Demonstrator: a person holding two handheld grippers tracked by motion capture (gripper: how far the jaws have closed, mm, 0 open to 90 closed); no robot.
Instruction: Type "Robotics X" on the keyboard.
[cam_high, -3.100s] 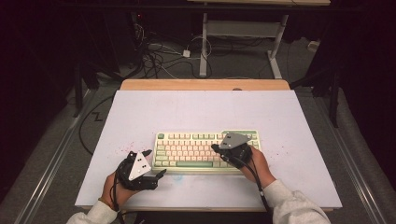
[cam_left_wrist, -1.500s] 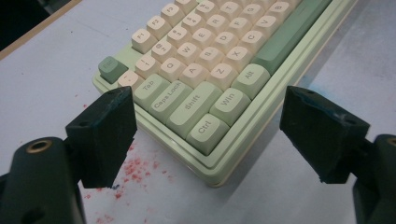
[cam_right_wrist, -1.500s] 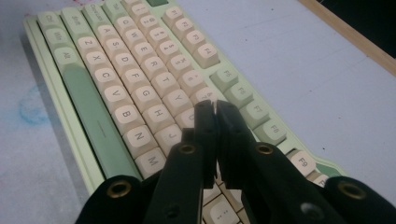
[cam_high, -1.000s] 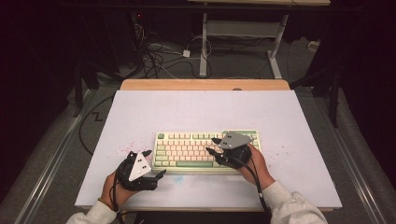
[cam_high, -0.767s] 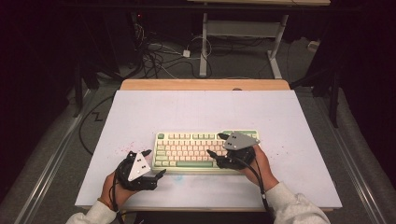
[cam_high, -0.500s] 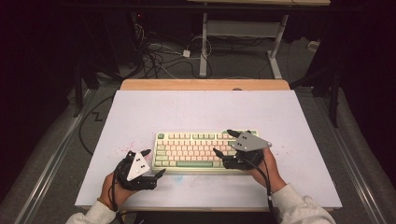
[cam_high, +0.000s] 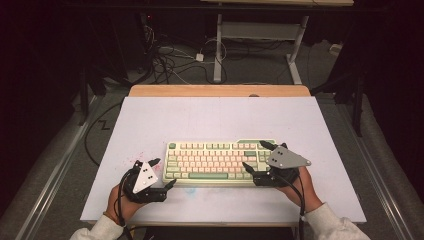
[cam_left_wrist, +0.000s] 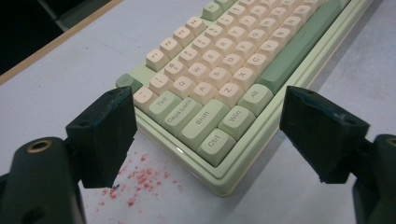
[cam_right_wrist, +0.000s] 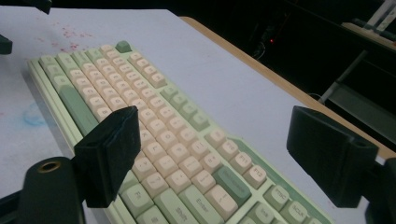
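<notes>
Both grippers' fingers spread; keyboard (cam_high: 215, 160) right end under right gripper (cam_high: 259, 161).

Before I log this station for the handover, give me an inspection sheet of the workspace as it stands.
Surface: white table top with a wooden far edge; red specks near the keyboard's left corner and a faint blue smudge.
Job's things: green and cream keyboard, flat, near the front edge.
Clutter: nothing seen.
Grippers: left claw open at the keyboard's left end; right claw open, its jaws either side of the right end.
Cables: a black cable trails from the left one; a tangle on the floor behind the table.
Surroundings: dark room, white desk frame beyond.
</notes>
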